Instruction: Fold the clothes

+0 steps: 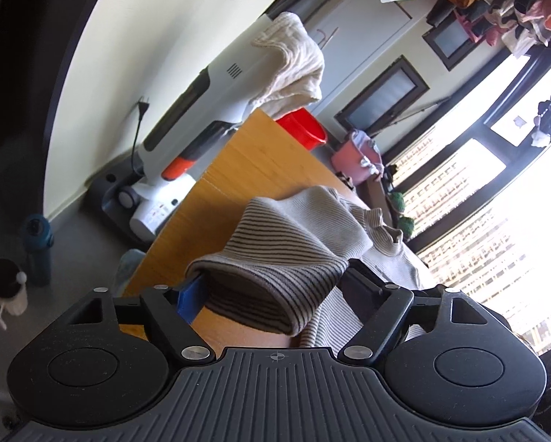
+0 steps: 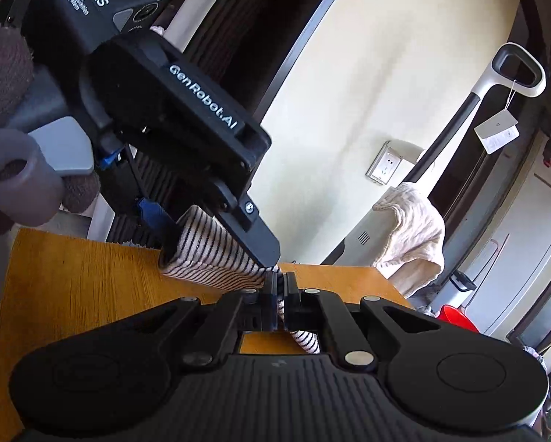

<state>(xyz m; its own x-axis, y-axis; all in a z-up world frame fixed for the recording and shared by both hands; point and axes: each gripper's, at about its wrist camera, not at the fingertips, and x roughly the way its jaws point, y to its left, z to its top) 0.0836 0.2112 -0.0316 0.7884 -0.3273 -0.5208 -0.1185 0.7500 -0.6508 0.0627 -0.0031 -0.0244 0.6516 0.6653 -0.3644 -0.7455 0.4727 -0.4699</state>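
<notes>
A beige garment with thin dark stripes (image 1: 293, 243) lies bunched on the wooden table (image 1: 253, 154). My left gripper (image 1: 271, 287) has its fingers wide apart with a fold of the striped sleeve draped between them. In the right wrist view the left gripper (image 2: 216, 243) straddles the striped roll (image 2: 209, 258). My right gripper (image 2: 279, 294) is shut on a pinch of the same striped garment, close beside the left gripper's finger (image 2: 260, 243).
An upright vacuum (image 1: 187, 136) with a cream towel (image 1: 293, 62) draped over it stands past the table's far edge. A red bucket (image 1: 304, 125) and pink bag (image 1: 352, 158) sit beyond. A bottle (image 1: 38, 246) and a cup (image 1: 6, 287) stand on the floor. Bright windows are at right.
</notes>
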